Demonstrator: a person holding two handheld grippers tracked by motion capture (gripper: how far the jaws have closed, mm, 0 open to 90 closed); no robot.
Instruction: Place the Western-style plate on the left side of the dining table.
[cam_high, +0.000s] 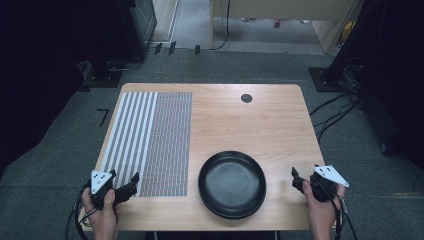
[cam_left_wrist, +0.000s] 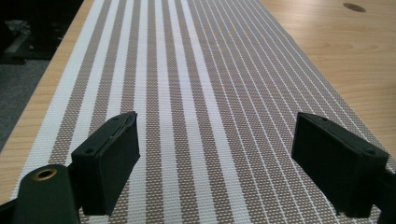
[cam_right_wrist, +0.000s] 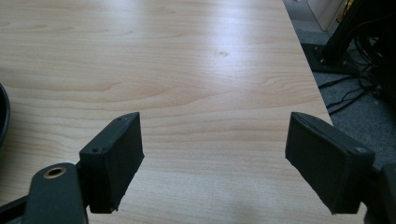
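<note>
left gripper (cam_high: 124, 184): near-left bench corner, person's hand (cam_high: 102, 216) on it, grey three-cornered plate on top. fingers (cam_left_wrist: 108, 161) wide apart, nothing between them, hovering over the near end of the mat.
right gripper (cam_high: 303, 178): near-right bench corner, other hand (cam_high: 320, 212) on it, cable trailing off the near edge. fingers (cam_right_wrist: 114, 158) wide apart, empty, bare wood under them, bench right edge just beside.
pan (cam_high: 232, 184): black, round, shallow, empty. sits flat at near-centre of the bench, between the two grippers, apart from both. its left rim is just beside the mat's right edge; can't tell if they touch. a sliver of the rim shows at the left edge of the right gripper view (cam_right_wrist: 3, 114).
mat (cam_high: 150, 140): woven placemat, brown and white stripes, lying flat on the left half of the bench, running from the near side to the far edge. broad stripes on its left part, fine ones on the right.
bench (cam_high: 250, 125): light wood grain, rounded corners, right half bare past the pan. glare patch visible in the right gripper view.
grommet (cam_high: 246, 98): dark round cable hole near the far edge, right of the mat.
floor (cam_high: 60, 150): grey carpet all round the bench. black cables (cam_high: 337, 112) bundled at the far right.
room: dark at both sides, black stand base (cam_high: 102, 75) at far left, light wooden furniture (cam_high: 280, 10) at the far wall.
</note>
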